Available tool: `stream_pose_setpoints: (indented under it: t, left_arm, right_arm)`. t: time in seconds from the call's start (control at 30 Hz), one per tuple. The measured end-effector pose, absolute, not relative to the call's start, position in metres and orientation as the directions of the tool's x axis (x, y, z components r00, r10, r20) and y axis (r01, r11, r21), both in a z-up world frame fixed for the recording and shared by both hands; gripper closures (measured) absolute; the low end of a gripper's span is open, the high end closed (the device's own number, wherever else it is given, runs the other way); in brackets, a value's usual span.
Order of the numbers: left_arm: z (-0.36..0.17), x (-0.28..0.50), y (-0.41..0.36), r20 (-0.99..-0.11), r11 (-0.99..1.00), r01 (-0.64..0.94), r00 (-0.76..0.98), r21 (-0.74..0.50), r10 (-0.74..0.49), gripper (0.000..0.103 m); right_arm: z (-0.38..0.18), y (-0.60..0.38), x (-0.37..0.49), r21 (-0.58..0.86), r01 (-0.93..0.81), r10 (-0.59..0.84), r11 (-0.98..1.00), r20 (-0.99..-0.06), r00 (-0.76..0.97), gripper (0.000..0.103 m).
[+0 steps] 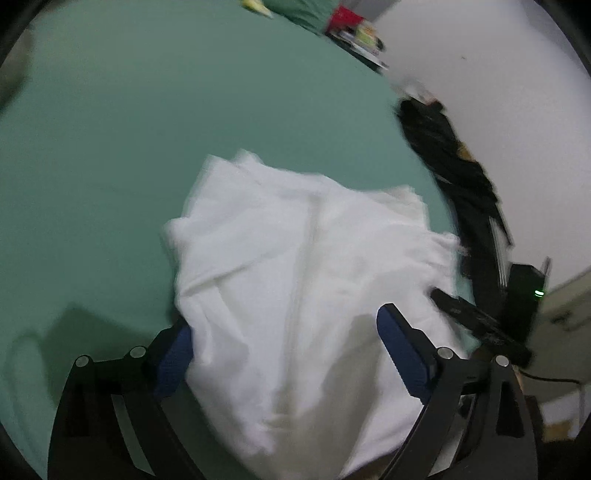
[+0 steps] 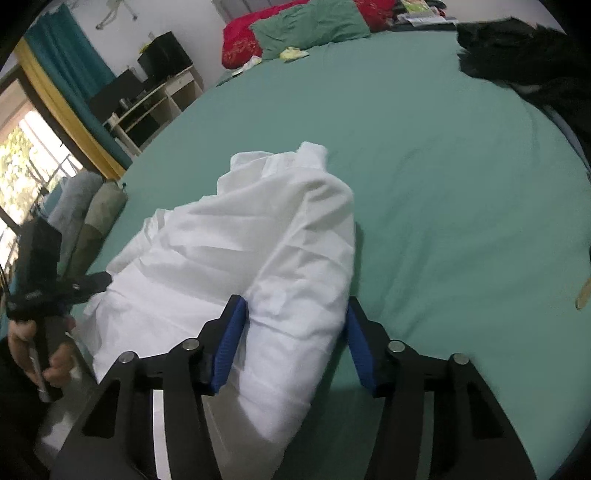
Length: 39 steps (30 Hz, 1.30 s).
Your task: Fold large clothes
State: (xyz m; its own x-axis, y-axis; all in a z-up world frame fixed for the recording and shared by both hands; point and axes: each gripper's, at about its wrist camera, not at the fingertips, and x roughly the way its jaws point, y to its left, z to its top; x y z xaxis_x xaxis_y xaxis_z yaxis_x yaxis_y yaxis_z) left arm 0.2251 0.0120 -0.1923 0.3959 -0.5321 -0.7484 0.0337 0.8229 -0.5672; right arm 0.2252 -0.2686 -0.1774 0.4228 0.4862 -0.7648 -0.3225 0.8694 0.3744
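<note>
One green bed (image 2: 443, 166) fills both views. On its near part lies one white garment (image 2: 236, 258), bunched and loosely folded. One black garment (image 2: 524, 70) lies at the far right edge; one red pillow (image 2: 240, 40) and one green pillow (image 2: 314, 26) sit at the far end. The left gripper (image 1: 284, 343) stands wide open, the white cloth between its fingers, nothing clamped. The right gripper (image 2: 295, 339) is likewise wide open astride the near end of the white bundle, its blue pads (image 2: 227, 350) beside the cloth.
</note>
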Motion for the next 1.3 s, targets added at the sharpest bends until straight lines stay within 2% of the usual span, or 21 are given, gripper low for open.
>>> stream_pose_setpoints:
  t: [0.23, 0.33, 0.53, 0.67, 0.8, 0.9, 0.97, 1.03, 1.17, 1.3]
  left_arm:
    - [-0.195, 0.238, -0.035, -0.758, 0.817, 0.099, 0.321, -0.569, -0.567, 0.009]
    - [-0.197, 0.238, -0.062, -0.8, 0.857, 0.139, 0.311, -0.496, -0.513, 0.009]
    - [-0.201, 0.226, -0.085, -0.81, 0.884, 0.164, 0.354, -0.437, -0.466, 0.012]
    - [-0.199, 0.216, -0.084, -0.81, 0.894, 0.17, 0.379, -0.414, -0.447, 0.025]
    - [-0.195, 0.209, -0.086, -0.799, 0.884, 0.179, 0.379, -0.431, -0.466, 0.049]
    - [-0.194, 0.205, -0.088, -0.789, 0.879, 0.184, 0.39, -0.439, -0.476, 0.059]
    - [-0.195, 0.201, -0.088, -0.774, 0.871, 0.178, 0.402, -0.457, -0.488, 0.061]
    - [-0.194, 0.197, -0.085, -0.765, 0.869, 0.168, 0.416, -0.466, -0.491, 0.063]
    - [-0.188, 0.187, -0.087, -0.766, 0.883, 0.176, 0.443, -0.435, -0.466, 0.068]
    - [-0.18, 0.182, -0.092, -0.764, 0.891, 0.171, 0.463, -0.42, -0.449, 0.07]
  right_arm:
    - [-0.179, -0.265, 0.224, 0.361, -0.327, 0.478, 0.873, -0.764, 0.433, 0.049]
    - [-0.179, -0.266, 0.223, 0.367, -0.324, 0.482, 0.872, -0.762, 0.433, 0.049]
    - [-0.179, -0.27, 0.221, 0.396, -0.314, 0.501, 0.863, -0.749, 0.432, 0.049]
    - [-0.179, -0.27, 0.218, 0.412, -0.312, 0.514, 0.856, -0.743, 0.429, 0.049]
    - [-0.18, -0.271, 0.215, 0.439, -0.305, 0.533, 0.845, -0.736, 0.417, 0.048]
    - [-0.186, -0.276, 0.213, 0.515, -0.282, 0.588, 0.809, -0.711, 0.387, 0.048]
    - [-0.19, -0.276, 0.208, 0.569, -0.275, 0.632, 0.775, -0.683, 0.367, 0.048]
    - [-0.19, -0.271, 0.202, 0.563, -0.288, 0.632, 0.775, -0.681, 0.368, 0.051]
    - [-0.19, -0.273, 0.199, 0.59, -0.281, 0.653, 0.757, -0.664, 0.365, 0.073]
    - [-0.182, -0.271, 0.194, 0.561, -0.306, 0.639, 0.769, -0.661, 0.393, 0.081]
